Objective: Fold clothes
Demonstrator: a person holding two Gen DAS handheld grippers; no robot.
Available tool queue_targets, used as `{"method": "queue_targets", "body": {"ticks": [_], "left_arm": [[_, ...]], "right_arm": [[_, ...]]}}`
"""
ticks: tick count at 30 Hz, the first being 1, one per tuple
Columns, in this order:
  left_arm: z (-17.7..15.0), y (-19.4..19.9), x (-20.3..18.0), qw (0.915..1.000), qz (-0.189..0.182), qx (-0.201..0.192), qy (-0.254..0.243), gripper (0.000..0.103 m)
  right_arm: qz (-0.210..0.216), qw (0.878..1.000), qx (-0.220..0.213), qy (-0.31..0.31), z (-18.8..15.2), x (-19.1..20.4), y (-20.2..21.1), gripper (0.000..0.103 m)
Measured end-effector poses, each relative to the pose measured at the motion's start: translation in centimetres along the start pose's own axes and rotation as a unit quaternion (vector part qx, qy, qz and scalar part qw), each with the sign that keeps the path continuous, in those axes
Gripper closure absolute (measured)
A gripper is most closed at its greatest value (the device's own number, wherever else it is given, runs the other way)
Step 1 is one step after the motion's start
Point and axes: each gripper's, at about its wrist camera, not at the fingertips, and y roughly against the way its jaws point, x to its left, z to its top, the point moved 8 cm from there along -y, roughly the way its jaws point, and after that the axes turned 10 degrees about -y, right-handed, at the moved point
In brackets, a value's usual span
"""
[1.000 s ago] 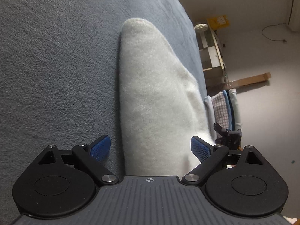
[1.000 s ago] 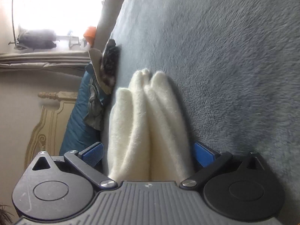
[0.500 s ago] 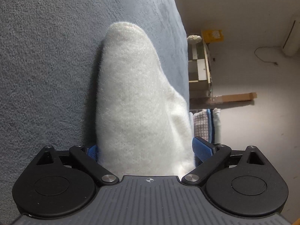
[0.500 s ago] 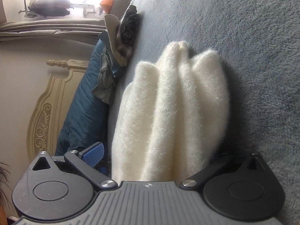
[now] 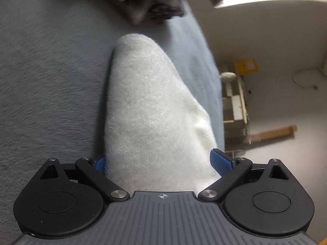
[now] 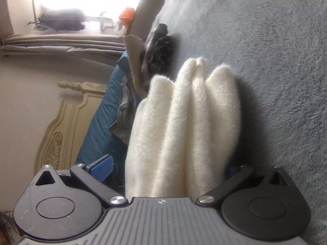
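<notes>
A folded white fuzzy garment (image 5: 147,112) lies on the grey-blue blanket (image 5: 51,71) and runs forward from between my left gripper's fingers. My left gripper (image 5: 160,163) stands wide open, its blue pads (image 5: 219,162) against both sides of the bundle. The right wrist view shows the same garment (image 6: 184,122) as several thick folds on the blanket (image 6: 265,51). My right gripper (image 6: 166,168) is also wide open around it. Its left pad (image 6: 102,167) stands clear of the fabric; the right pad is hidden under the fabric.
A dark crumpled garment (image 6: 161,47) lies just beyond the white one, near teal bedding (image 6: 96,126) and a carved headboard (image 6: 61,122). A blurred dark object (image 5: 155,2) sits at the far end in the left view. The bed edge drops to a floor with shelving (image 5: 235,106).
Both views swung and pulled back along the bed. The white garment slid across to cover the left gripper's left pad and the right gripper's right pad. Finger spacing stayed the same.
</notes>
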Motion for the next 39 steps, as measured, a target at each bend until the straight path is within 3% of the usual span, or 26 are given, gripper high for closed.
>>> {"method": "queue_targets", "body": {"ticks": [2,5,10,13,17,19,22,24,27,30,33,34,37,38,39], "left_arm": [[0.3,0.4,1.9,0.9986,-0.010,-0.003,0.051,0.008],[-0.2,2.8,2.3,0.9970,-0.034,-0.015,0.068,0.007],[-2.6,7.1,0.9,0.9994,0.013,-0.003,-0.033,0.007],[-4.9,9.5,-0.8,0.9856,0.070,0.018,-0.153,0.007],[-8.7,10.3,-3.4,0.9479,0.117,0.047,-0.292,0.007],[-10.8,9.7,-4.0,0.9279,0.137,0.058,-0.342,0.007],[-12.8,7.5,-4.5,0.8870,0.190,0.063,-0.416,0.009],[-13.9,6.2,-4.8,0.8552,0.222,0.065,-0.464,0.015],[-15.2,5.2,-5.1,0.8177,0.259,0.060,-0.510,0.021],[-16.2,4.9,-5.5,0.7820,0.285,0.046,-0.552,0.029],[-16.8,4.9,-6.2,0.7389,0.318,0.013,-0.594,0.032],[-17.0,5.0,-6.5,0.7282,0.326,0.002,-0.603,0.034],[-17.5,5.1,-7.1,0.7067,0.337,-0.023,-0.622,0.044],[-17.7,4.9,-7.2,0.6944,0.344,-0.029,-0.632,0.044],[-18.0,4.7,-7.2,0.6763,0.354,-0.034,-0.645,0.046]], "right_arm": [[0.025,0.999,-0.010,-0.019,0.0,-0.6,1.1,0.001],[0.020,0.999,-0.040,-0.024,-1.1,-1.2,4.5,0.000],[0.026,0.995,-0.091,-0.024,-5.1,-1.1,11.2,0.000],[-0.008,0.989,-0.144,0.019,-8.1,0.8,13.8,0.001],[-0.062,0.971,-0.169,0.161,-10.7,6.5,13.1,0.009],[-0.102,0.949,-0.149,0.257,-11.9,9.4,10.6,0.015],[-0.167,0.908,-0.106,0.370,-13.0,11.8,6.1,0.022],[-0.204,0.887,-0.081,0.406,-13.3,12.0,3.6,0.025],[-0.249,0.877,-0.053,0.406,-13.0,10.6,1.5,0.035],[-0.275,0.888,-0.035,0.366,-12.6,8.2,0.8,0.049],[-0.254,0.904,-0.038,0.342,-12.8,7.6,0.9,0.059],[-0.244,0.910,-0.044,0.333,-12.7,7.6,1.1,0.070],[-0.191,0.943,-0.069,0.263,-11.6,6.9,2.4,0.079],[-0.169,0.954,-0.079,0.234,-11.1,6.6,3.1,0.079],[-0.142,0.966,-0.090,0.196,-10.6,6.0,3.8,0.080]]}}
